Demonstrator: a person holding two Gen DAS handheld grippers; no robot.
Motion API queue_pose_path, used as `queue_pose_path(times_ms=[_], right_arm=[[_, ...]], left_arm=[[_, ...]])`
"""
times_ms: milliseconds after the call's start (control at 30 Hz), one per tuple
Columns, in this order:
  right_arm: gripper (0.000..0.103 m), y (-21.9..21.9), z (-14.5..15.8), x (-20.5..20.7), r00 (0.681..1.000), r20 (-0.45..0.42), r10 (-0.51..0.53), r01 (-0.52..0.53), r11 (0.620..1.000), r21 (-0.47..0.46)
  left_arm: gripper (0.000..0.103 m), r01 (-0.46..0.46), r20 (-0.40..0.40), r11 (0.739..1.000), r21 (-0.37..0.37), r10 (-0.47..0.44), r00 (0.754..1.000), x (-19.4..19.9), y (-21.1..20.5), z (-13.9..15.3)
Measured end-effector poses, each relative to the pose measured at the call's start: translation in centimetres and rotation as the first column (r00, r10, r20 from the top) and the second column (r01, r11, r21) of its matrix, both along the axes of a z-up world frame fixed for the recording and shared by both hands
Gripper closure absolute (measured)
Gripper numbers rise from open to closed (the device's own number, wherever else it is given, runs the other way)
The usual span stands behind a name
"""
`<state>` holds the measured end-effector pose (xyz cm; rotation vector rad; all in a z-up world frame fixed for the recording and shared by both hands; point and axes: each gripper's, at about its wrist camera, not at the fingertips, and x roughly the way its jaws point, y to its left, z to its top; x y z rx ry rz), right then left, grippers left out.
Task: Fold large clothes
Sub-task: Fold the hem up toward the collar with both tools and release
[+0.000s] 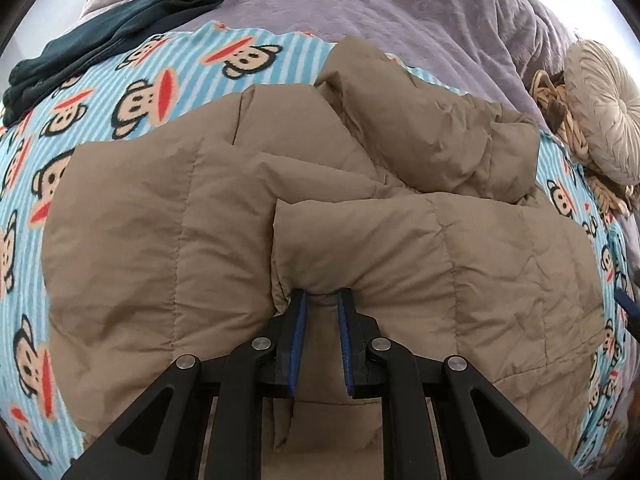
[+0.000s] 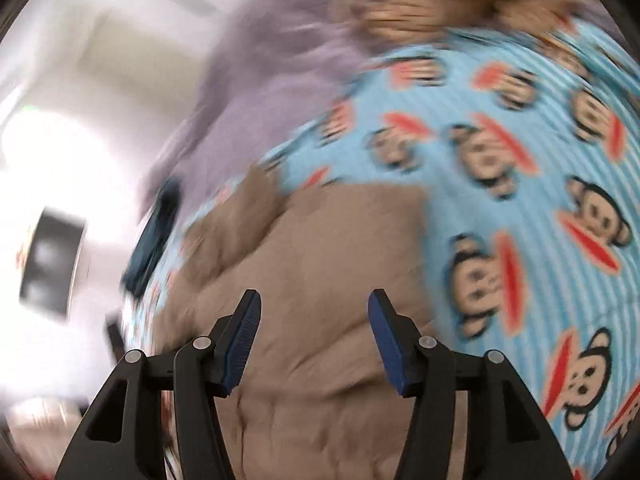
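We see the tan puffer jacket (image 1: pixel 320 208) lying on the monkey-print blanket (image 1: pixel 132 92). Our left gripper (image 1: pixel 322 296) pinches a fold of its near edge. Our right gripper (image 2: pixel 314 304) hangs open above the jacket, holding nothing.

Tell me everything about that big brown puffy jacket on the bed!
The brown puffy jacket is tan, quilted with stitched lines, and looks soft and stuffed like a down coat. It lies partly folded on the monkey blanket, one padded part bunched on top near the far side. The left gripper pinches a folded edge between its blue fingers. The right gripper hangs open above it, touching nothing.
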<state>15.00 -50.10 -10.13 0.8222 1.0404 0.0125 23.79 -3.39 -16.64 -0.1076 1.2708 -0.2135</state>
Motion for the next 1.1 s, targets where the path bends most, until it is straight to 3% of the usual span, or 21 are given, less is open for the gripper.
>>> queue_pose_path(times_ms=[67, 167, 200, 233, 267, 367, 433, 467, 600, 733, 867, 1000, 1100], right_arm=[[0.043, -2.9, -3.2, 1.3, 0.991, -0.073, -0.116, 0.12, 0.991, 0.06], [0.048, -4.7, -7.6, 3.6, 0.972, -0.171, -0.162, 0.193, 0.964, 0.182], [0.075, -4.7, -8.8, 4.5, 0.971, -0.185, -0.151, 0.195, 0.95, 0.243], [0.088, -4.4, -9.4, 5.3, 0.975, -0.184, -0.128, 0.178, 0.94, 0.29], [0.089, -3.8, -9.3, 6.1, 0.981, -0.168, -0.099, 0.145, 0.945, 0.294], [0.092, -2.2, -6.9, 8.6, 0.995, -0.097, 0.016, -0.008, 0.997, 0.08], [0.093, -1.6, -7.7, 9.9, 0.984, -0.17, 0.057, -0.071, 0.995, -0.077], [0.093, -1.5, -8.5, 10.2, 0.978, -0.199, 0.063, -0.085, 0.991, -0.105], [0.091, -1.5, -8.8, 10.2, 0.978, -0.205, 0.032, -0.06, 0.99, -0.131], [0.091, -0.7, -5.1, 7.6, 0.987, -0.161, 0.016, -0.052, 0.974, -0.221], [0.091, 2.1, -1.5, 3.8, 0.99, -0.088, 0.11, -0.129, 0.958, -0.256], [0.091, 4.4, -2.3, 1.6, 0.969, -0.149, 0.198, -0.235, 0.923, -0.304], [0.095, 5.1, -4.2, 1.5, 0.96, -0.197, 0.199, -0.258, 0.902, -0.347]], left_arm=[[0.085, -0.001, -0.002, 1.0, 0.002, 0.001, 1.0, 0.0, 0.1, 0.0], [0.085, 0.004, 0.003, 1.0, 0.015, -0.004, 1.0, -0.1, -0.4, 0.1], [0.085, 0.008, 0.006, 1.0, 0.023, -0.008, 1.0, -0.2, -0.4, 0.1], [0.085, 0.013, 0.014, 0.999, 0.043, -0.014, 1.0, -0.1, -0.5, 0.0], [0.085, 0.018, 0.02, 0.999, 0.051, -0.019, 1.0, -0.2, -0.5, 0.0], [0.085, 0.021, 0.021, 0.999, 0.038, -0.022, 1.0, 0.2, -0.3, -0.5], [0.085, 0.027, 0.023, 0.999, 0.017, -0.028, 0.999, 0.3, -0.5, -0.7], [0.085, 0.03, 0.023, 0.999, 0.019, -0.031, 0.999, 0.4, -0.7, -0.8], [0.085, 0.037, 0.019, 0.998, 0.042, -0.038, 0.999, 0.5, -1.1, -0.7], [0.085, 0.032, 0.013, 0.999, 0.032, -0.032, 0.999, 0.4, -0.8, -0.1], [0.085, 0.009, 0.02, 1.0, 0.012, -0.01, 1.0, 0.4, -0.4, 0.6], [0.085, -0.002, 0.068, 1.0, 0.002, 0.002, 0.998, 0.8, -0.3, 1.6], [0.085, -0.004, 0.039, 1.0, 0.024, 0.003, 0.999, 1.8, -0.2, 0.1]])
